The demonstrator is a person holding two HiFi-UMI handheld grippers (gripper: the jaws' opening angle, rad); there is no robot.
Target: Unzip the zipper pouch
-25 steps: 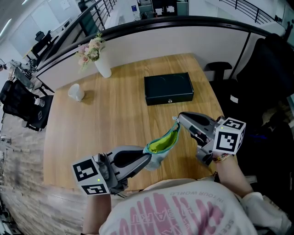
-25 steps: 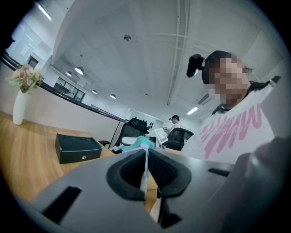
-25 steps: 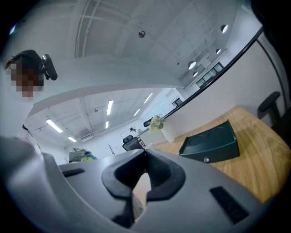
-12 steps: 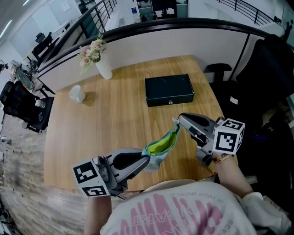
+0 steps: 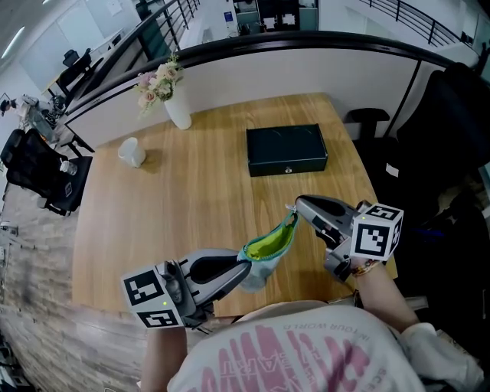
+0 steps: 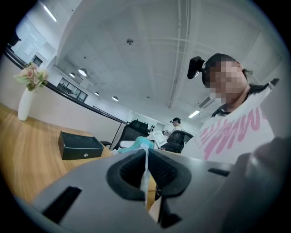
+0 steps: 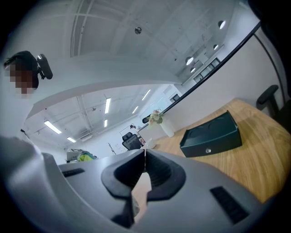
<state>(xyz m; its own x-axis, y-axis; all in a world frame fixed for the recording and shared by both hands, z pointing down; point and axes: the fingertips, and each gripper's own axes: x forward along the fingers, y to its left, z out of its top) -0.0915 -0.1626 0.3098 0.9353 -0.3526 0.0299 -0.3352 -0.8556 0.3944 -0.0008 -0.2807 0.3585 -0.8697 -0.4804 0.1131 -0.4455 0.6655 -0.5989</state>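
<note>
A light wooden bench [image 5: 191, 199] is bounded at its far edge by a low, curved white partition [image 5: 321, 65] that is capped with a black rail. Beyond it, a dark metal railing [image 5: 417, 23] is seen. Black office chairs [image 5: 38, 176] are parked on the grey patterned floor [image 5: 34, 268] at the left, and another dark chair [image 5: 366, 119] is set at the bench's right side. Overhead, a pale ceiling [image 6: 136, 59] is lit by strip lights [image 7: 107, 105] and round downlights [image 6: 82, 72].
</note>
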